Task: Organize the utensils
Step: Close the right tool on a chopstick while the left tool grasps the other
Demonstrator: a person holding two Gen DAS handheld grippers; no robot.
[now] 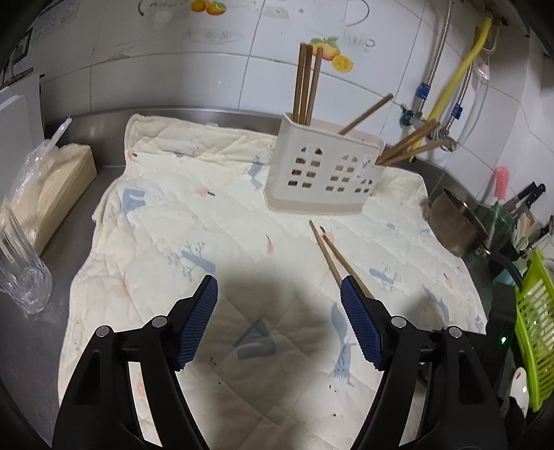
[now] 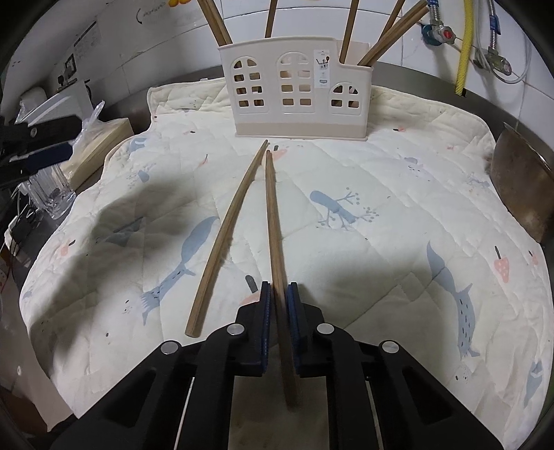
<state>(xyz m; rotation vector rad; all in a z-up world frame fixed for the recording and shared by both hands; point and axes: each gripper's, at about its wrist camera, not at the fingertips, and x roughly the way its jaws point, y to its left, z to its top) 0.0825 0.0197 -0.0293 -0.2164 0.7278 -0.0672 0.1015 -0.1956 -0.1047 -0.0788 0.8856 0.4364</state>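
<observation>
Nearest the right wrist camera, the black right gripper with blue ribbed pads [image 2: 278,301] has its jaws clamped on a long brown wooden chopstick [image 2: 273,221], which runs between the pads and points away toward the far edge of the cream quilted cloth with blue and pink prints [image 2: 381,277]. No earlier frame shows how they got there. A second brown wooden chopstick [image 2: 225,239] lies loose on the cloth just beside the held one, on its left; their far tips almost meet near the base of the cream plastic utensil holder with window-shaped cutouts [image 2: 294,93]. The holder stands upright at the far edge of the cloth, with several more wooden chopsticks [image 2: 349,31] leaning out of its compartments.

In the left wrist view, the black left gripper with blue ribbed pads [image 1: 278,301] hangs over the near part of the cloth with its jaws spread wide and nothing between them. A clear ribbed drinking glass [image 1: 20,263] stands off the cloth's left edge on the steel counter [image 1: 90,200], near a bagged pale stack [image 1: 52,187]. A metal pot [image 1: 453,225] sits past the right edge, with a lime-green plastic rack [image 1: 533,332] beyond it.
</observation>
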